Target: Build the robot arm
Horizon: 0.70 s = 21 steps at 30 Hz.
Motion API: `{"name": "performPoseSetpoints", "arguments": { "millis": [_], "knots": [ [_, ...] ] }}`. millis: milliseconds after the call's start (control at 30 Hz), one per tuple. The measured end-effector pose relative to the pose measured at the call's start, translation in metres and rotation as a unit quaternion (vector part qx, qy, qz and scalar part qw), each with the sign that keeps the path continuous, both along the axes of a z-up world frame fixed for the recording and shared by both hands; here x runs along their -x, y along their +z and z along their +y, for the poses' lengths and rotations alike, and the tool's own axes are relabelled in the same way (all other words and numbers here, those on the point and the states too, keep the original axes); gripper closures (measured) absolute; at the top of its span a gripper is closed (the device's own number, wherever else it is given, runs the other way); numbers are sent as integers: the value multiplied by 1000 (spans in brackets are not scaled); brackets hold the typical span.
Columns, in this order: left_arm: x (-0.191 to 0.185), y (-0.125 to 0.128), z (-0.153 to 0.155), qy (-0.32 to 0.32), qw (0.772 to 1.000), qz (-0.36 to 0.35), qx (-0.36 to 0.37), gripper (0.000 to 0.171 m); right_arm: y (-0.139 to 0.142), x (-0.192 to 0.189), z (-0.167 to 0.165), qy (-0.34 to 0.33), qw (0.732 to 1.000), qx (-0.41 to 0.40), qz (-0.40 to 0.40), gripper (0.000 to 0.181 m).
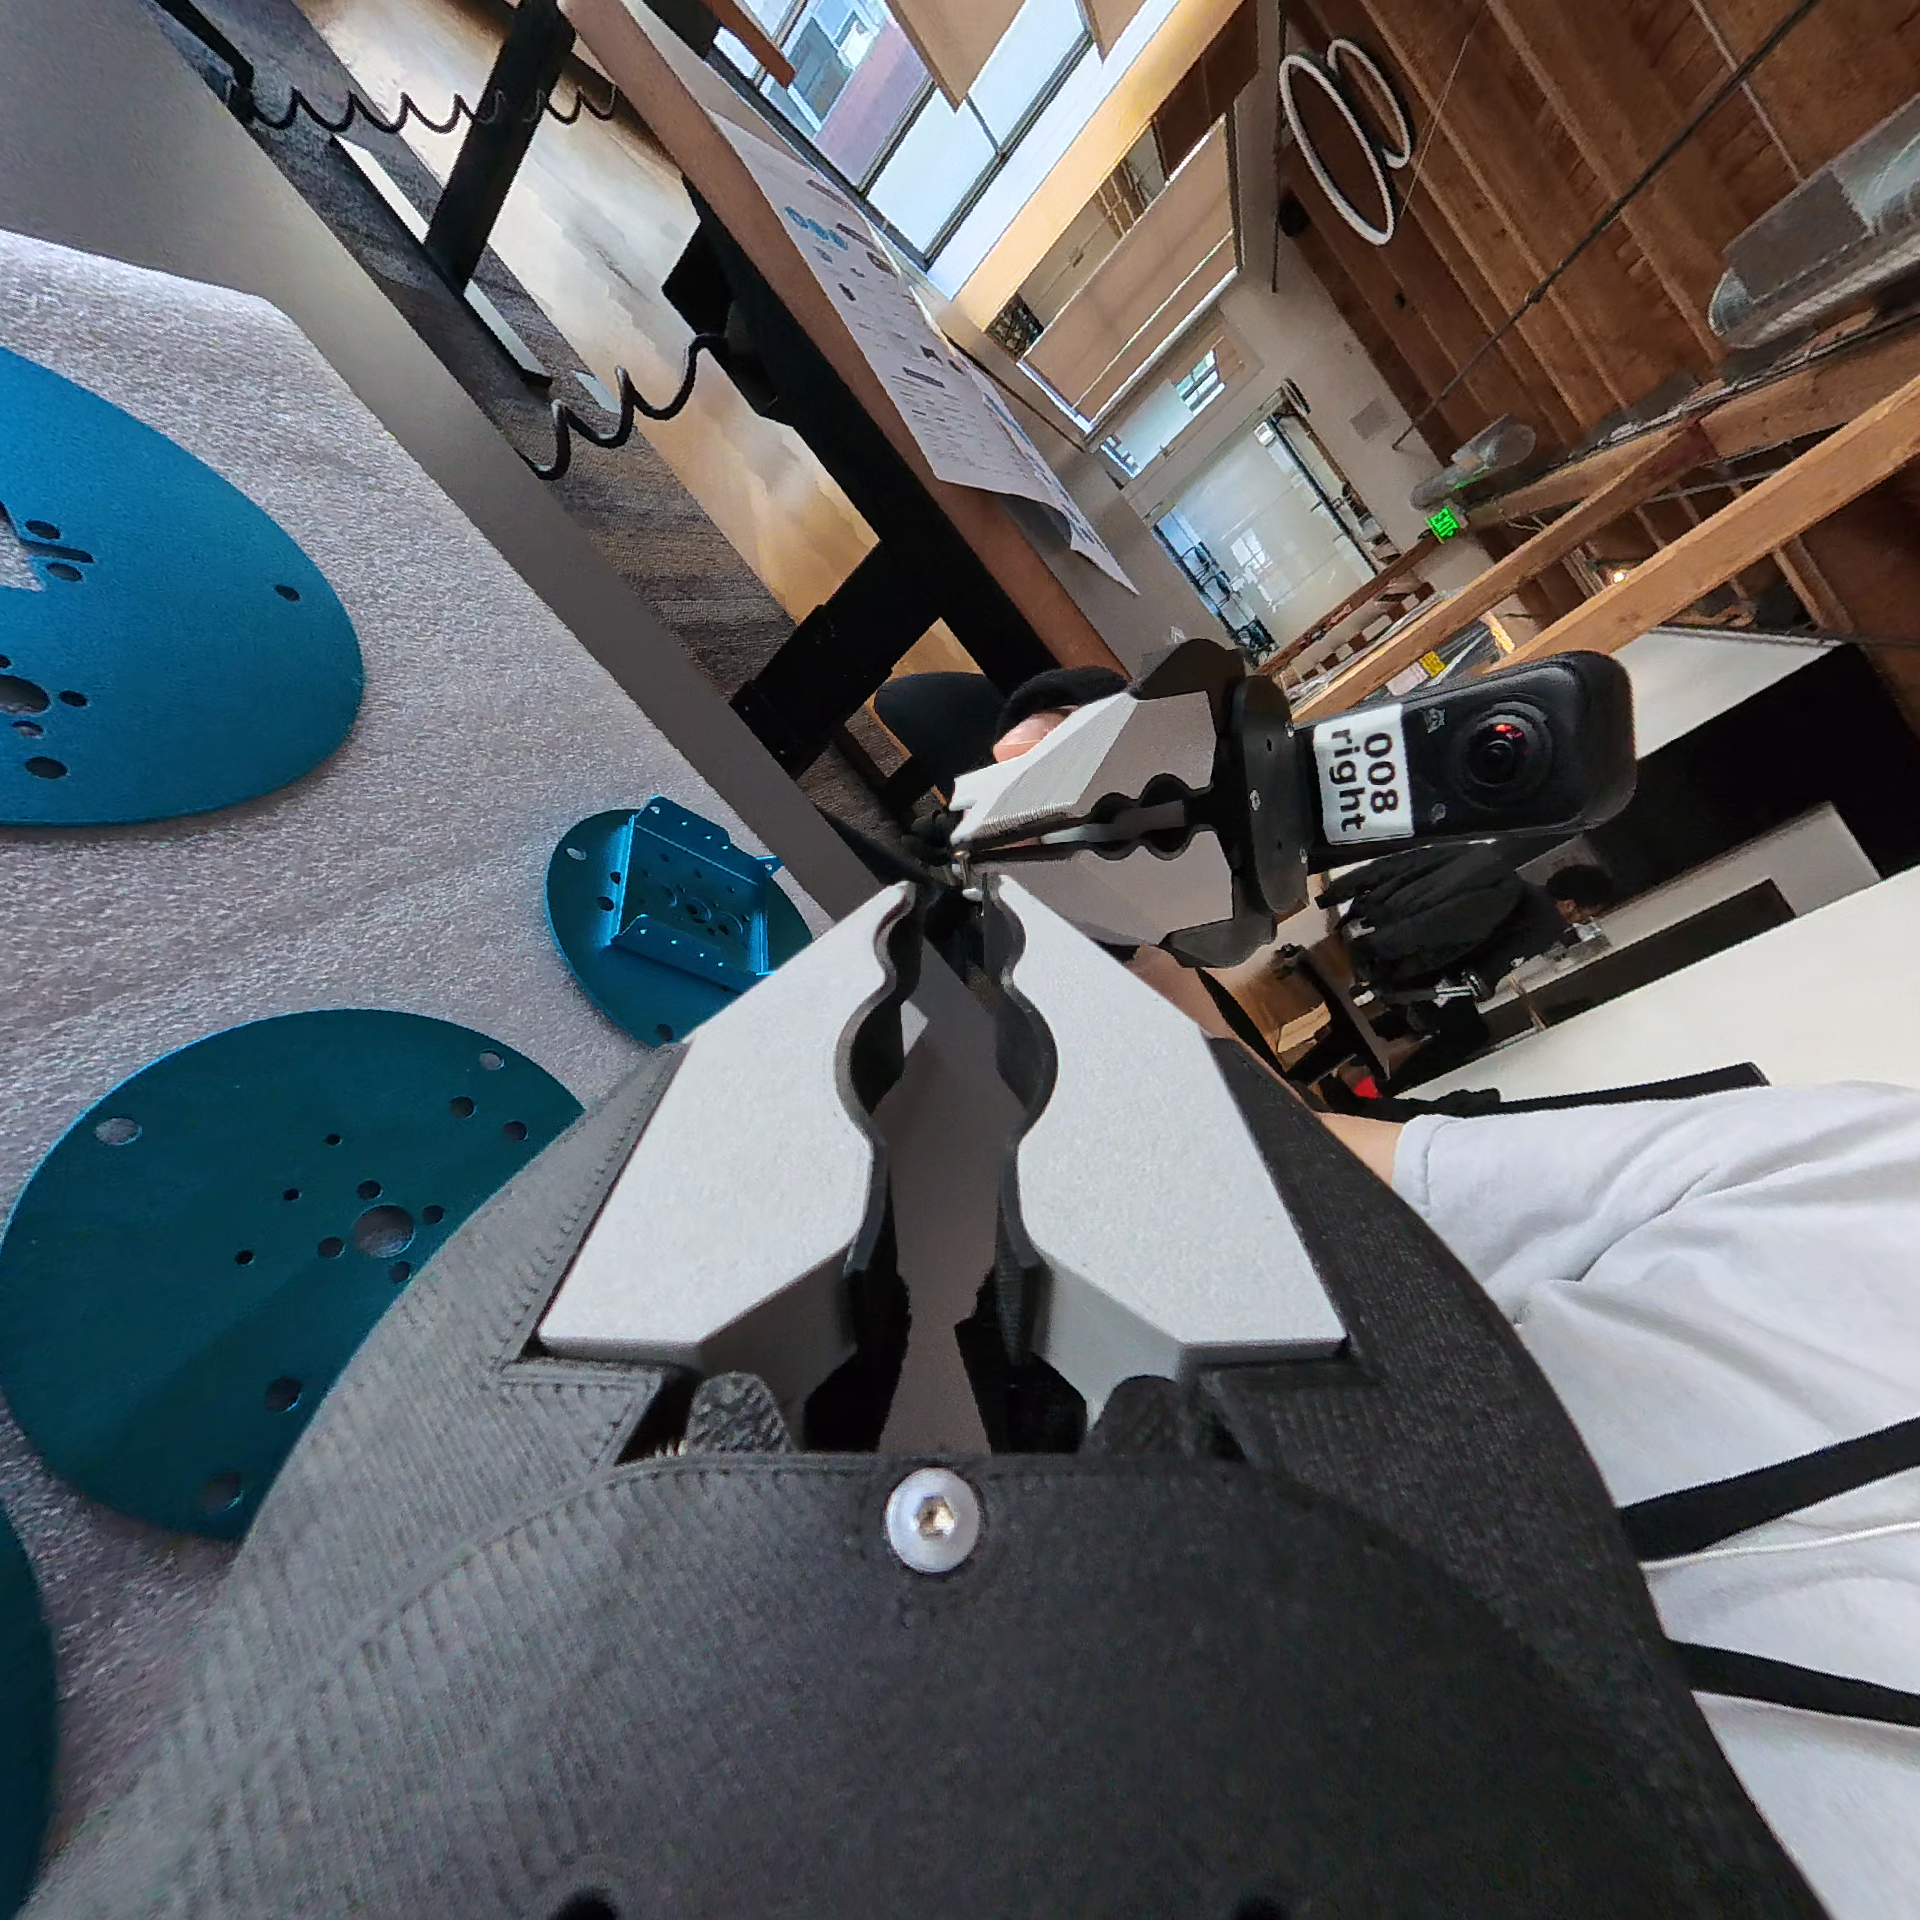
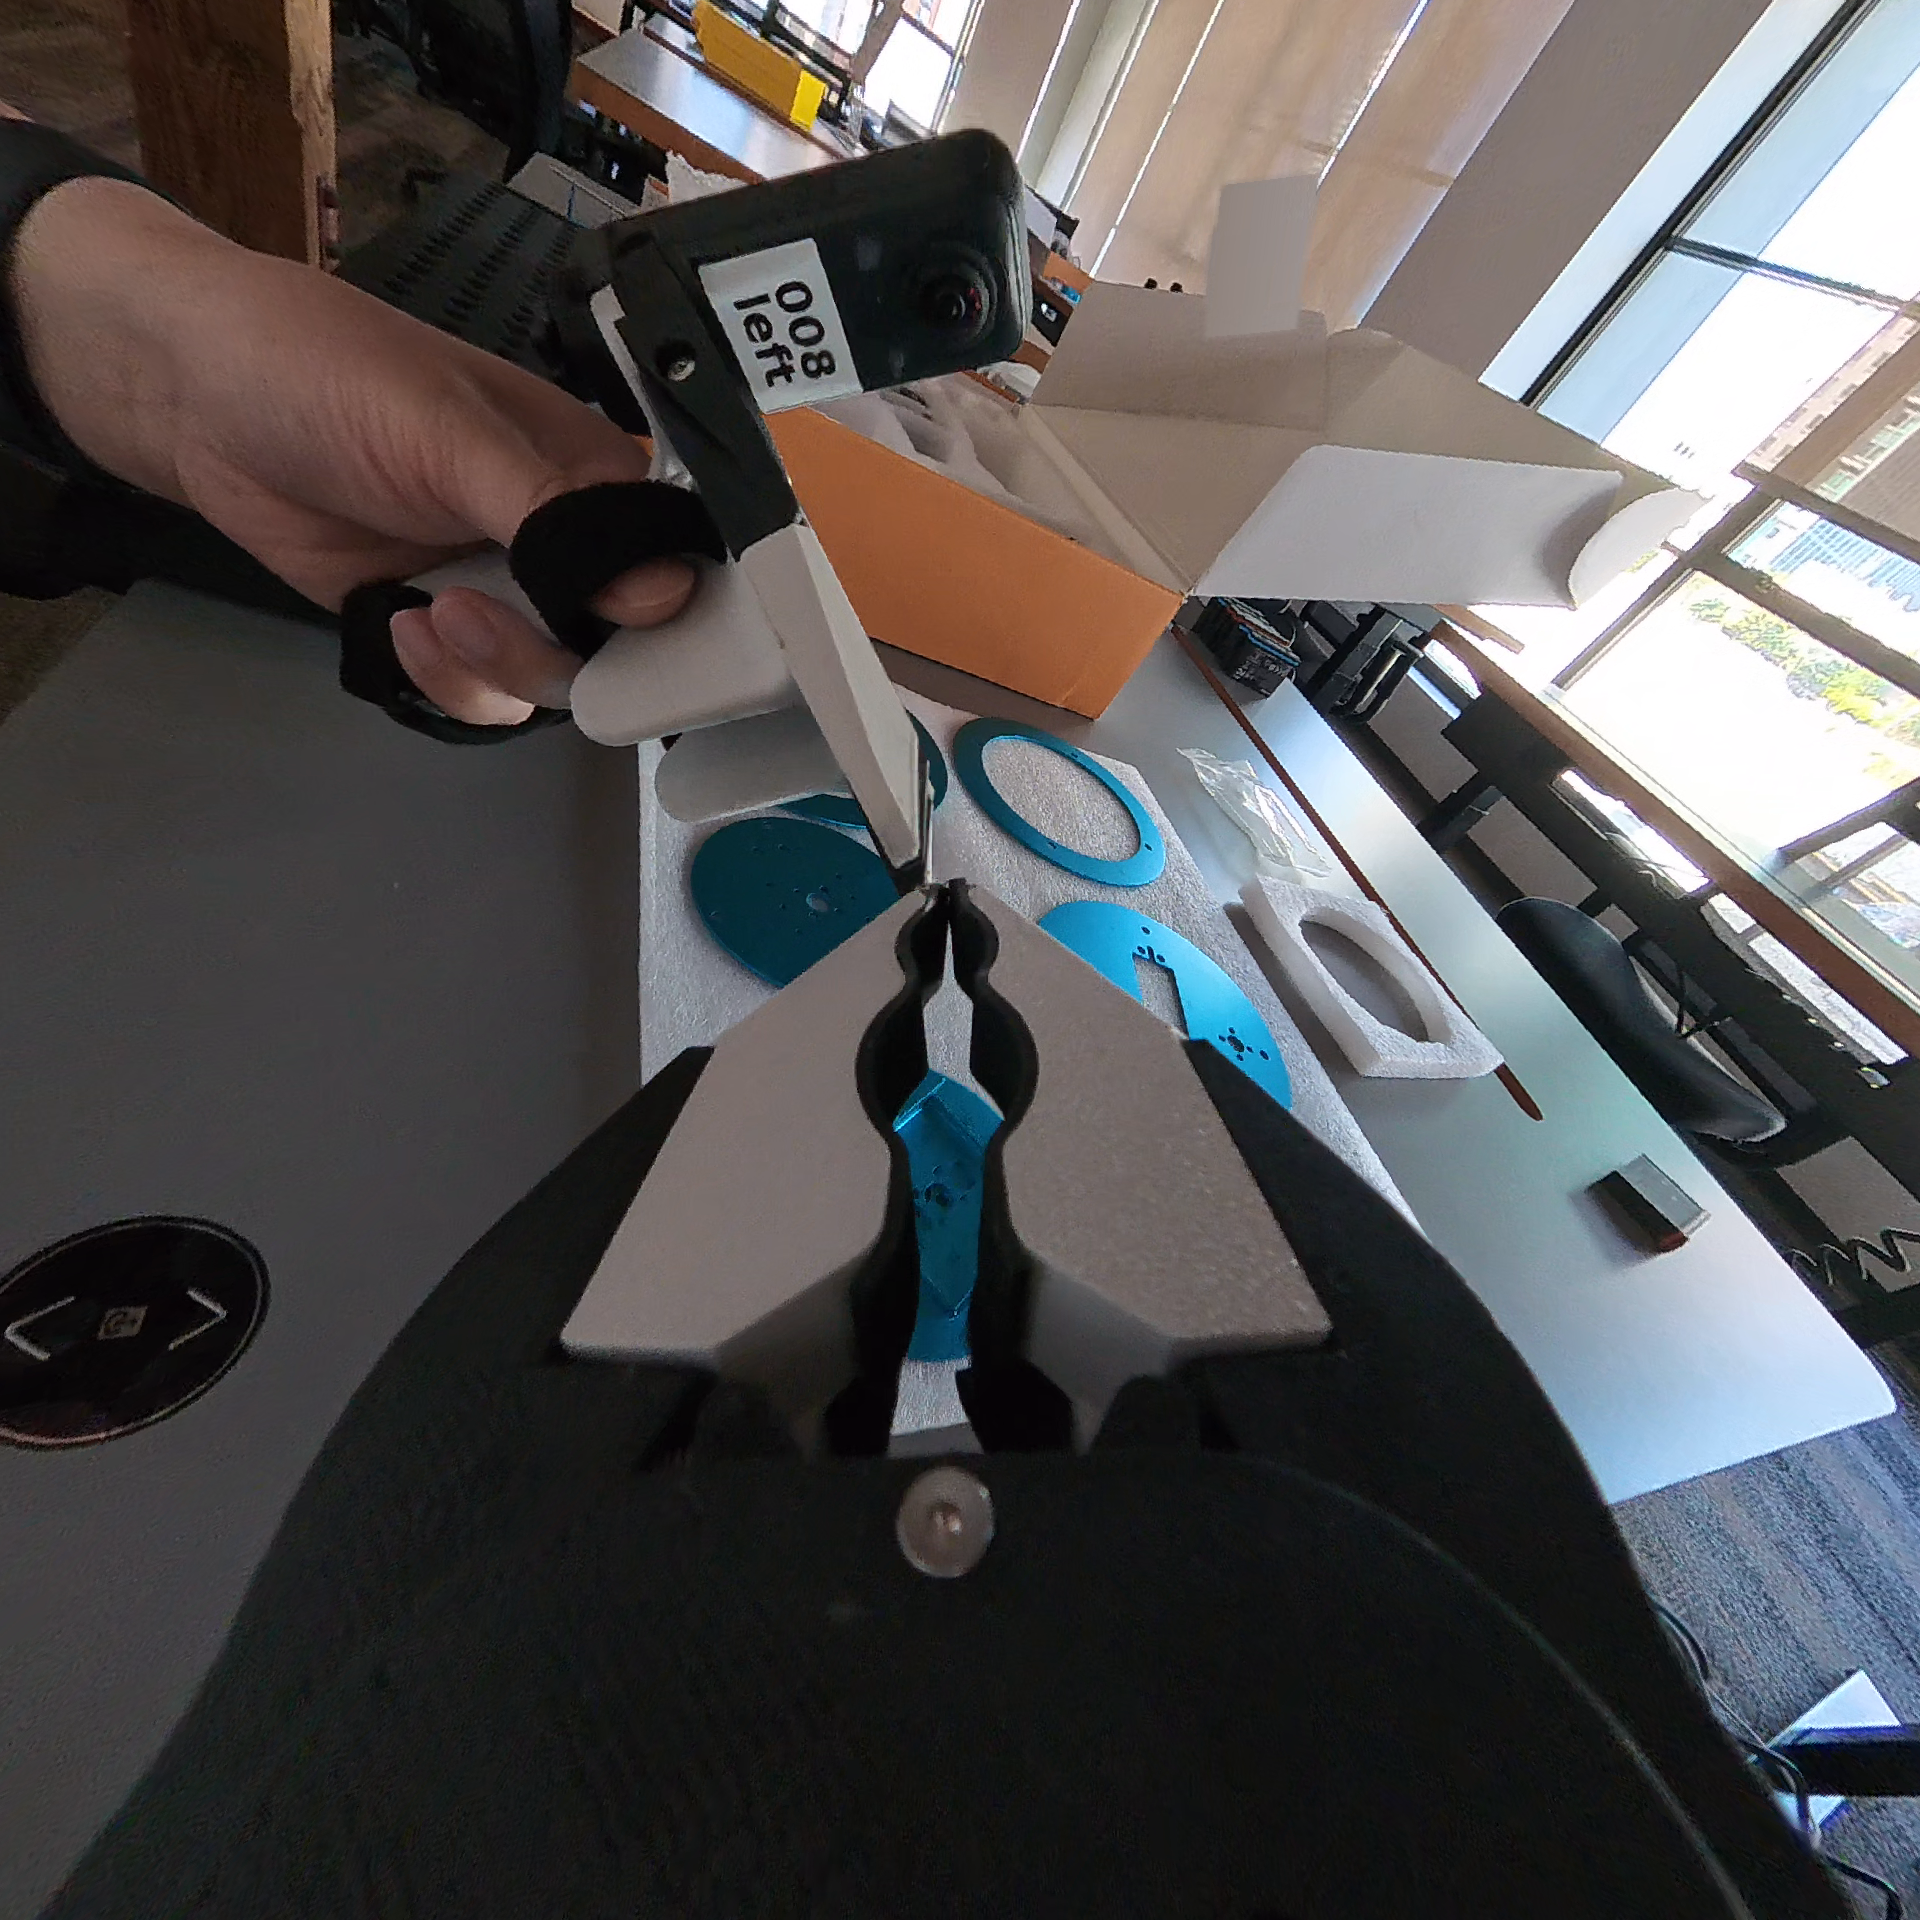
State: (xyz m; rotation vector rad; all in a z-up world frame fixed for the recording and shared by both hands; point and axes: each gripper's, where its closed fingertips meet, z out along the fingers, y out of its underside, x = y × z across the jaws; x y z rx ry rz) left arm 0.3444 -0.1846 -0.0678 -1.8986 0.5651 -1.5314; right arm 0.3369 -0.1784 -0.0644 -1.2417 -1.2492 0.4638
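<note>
My left gripper (image 1: 951, 896) and right gripper (image 2: 948, 902) meet tip to tip in the air above a white foam sheet (image 1: 416, 748). The right gripper (image 1: 943, 837) is shut on a tiny metal part (image 2: 928, 876) at its tips. The left gripper (image 2: 912, 864) touches the same spot; its jaws stand a narrow gap apart and I cannot tell whether they hold the part. Below lie blue metal discs (image 1: 239, 1247) (image 2: 790, 894), a blue ring (image 2: 1055, 800) and a blue square bracket (image 1: 686, 904) (image 2: 940, 1174) sitting on a small disc.
An open orange box (image 2: 966, 561) with white flaps stands behind the foam sheet. A white foam frame (image 2: 1361, 987), a clear plastic bag (image 2: 1252, 805) and a small dark block (image 2: 1652, 1210) lie on the grey table (image 2: 312, 935). A person's hand (image 2: 312, 416) holds the left gripper. Left and right tips are no more than a few centimetres apart. From either gripper's tips it is about 9 cm to the blue square bracket (image 1: 686, 904).
</note>
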Motion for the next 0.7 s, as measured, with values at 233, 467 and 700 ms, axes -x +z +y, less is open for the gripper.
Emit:
{"name": "performPoseSetpoints", "arguments": {
  "millis": [233,467,700],
  "knots": [
    [-2,1,0,-4,1000,-21,12,171,0,2,0,-2,1000,-4,-6,181],
    [-2,-1,-4,-22,1000,-11,5,171,-2,3,-3,8,1000,1,2,181],
    [3,-11,-34,-161,986,49,-6,171,0,0,-32,175,972,152,31,166]
  ]
}}
